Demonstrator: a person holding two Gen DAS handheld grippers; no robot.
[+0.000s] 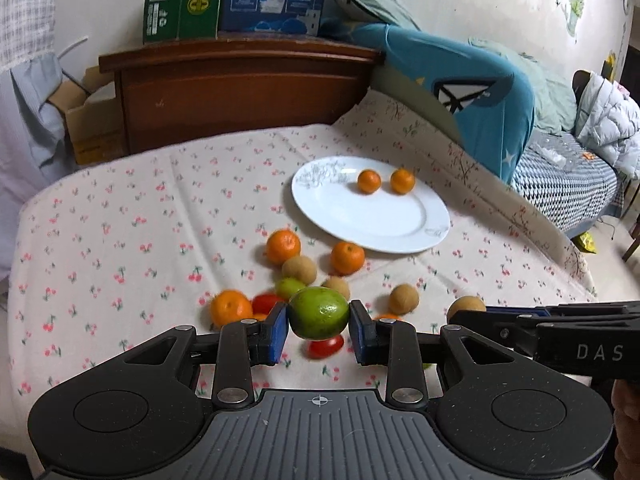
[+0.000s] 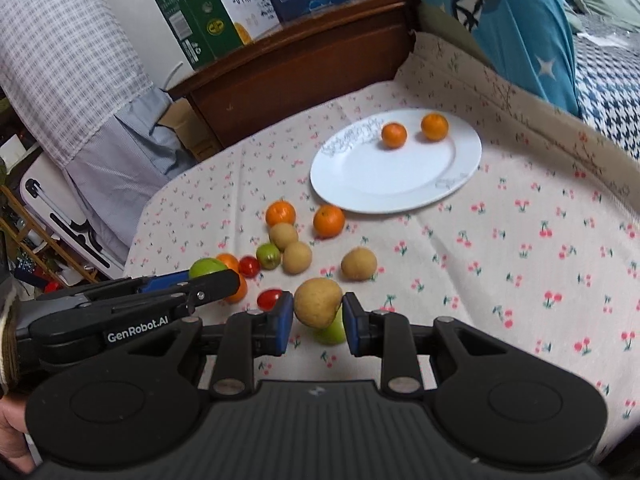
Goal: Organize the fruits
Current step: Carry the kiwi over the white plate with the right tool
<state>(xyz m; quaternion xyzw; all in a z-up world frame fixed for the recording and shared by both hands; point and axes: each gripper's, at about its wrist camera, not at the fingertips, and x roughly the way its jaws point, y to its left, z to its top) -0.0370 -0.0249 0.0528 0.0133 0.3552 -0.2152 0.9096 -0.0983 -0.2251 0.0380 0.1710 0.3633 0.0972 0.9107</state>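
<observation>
Left wrist view: left hand-held gripper is clamping a green fruit; right hand-held gripper is pinching a tan fruit. Two oranges are sitting on the plate at 12 o'clock; roughly a dozen fruits are waiting.

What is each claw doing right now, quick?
Left claw: closed on a green fruit.
Right claw: closed on a tan round fruit.

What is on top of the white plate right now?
Two small oranges sit side by side near the far rim of the white plate. The rest of its surface is bare, and no part of the plate is covered in either view.
</observation>
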